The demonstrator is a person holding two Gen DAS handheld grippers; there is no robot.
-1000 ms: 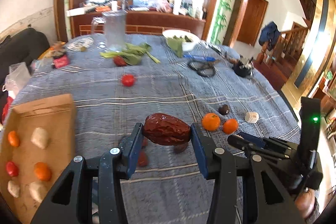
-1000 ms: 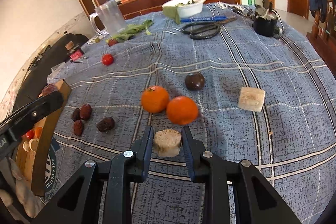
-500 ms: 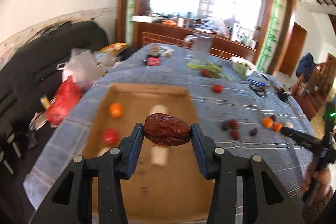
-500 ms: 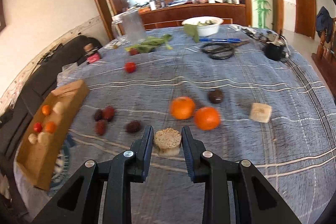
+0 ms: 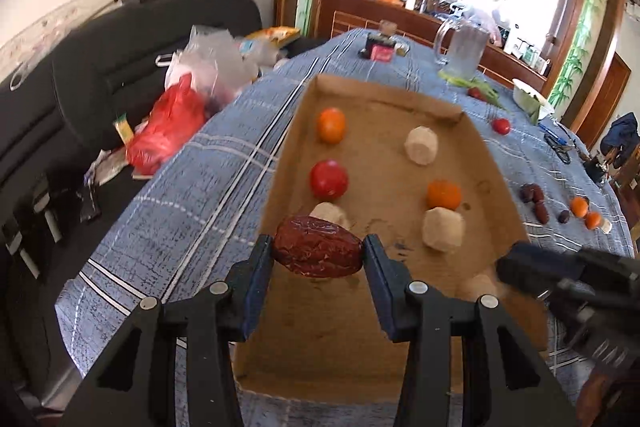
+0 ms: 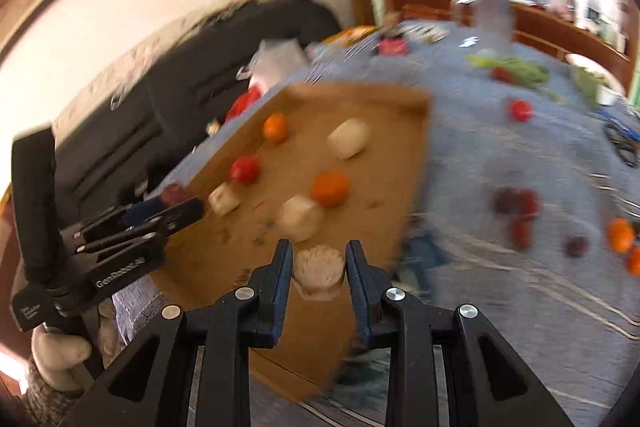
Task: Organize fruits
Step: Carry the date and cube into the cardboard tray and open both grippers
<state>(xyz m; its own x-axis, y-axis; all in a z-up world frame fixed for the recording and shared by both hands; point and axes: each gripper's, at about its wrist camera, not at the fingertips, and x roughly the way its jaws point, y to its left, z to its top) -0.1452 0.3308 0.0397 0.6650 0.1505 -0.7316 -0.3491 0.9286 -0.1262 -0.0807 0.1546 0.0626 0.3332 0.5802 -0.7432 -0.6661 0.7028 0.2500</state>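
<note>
My left gripper is shut on a wrinkled dark red date, held over the near left part of the cardboard tray. The tray holds two oranges, a tomato and pale chunks. My right gripper is shut on a pale rough chunk, held over the tray's near right part. The left gripper also shows in the right wrist view, at the tray's left edge. The right wrist view is blurred.
On the blue checked tablecloth right of the tray lie several dates, two oranges and a tomato. A glass pitcher, greens and a bowl stand at the far end. A black sofa with bags is left of the table.
Both grippers have swung left from the loose fruit to above the tray, each still holding its item. The right gripper now hangs over the tray.
</note>
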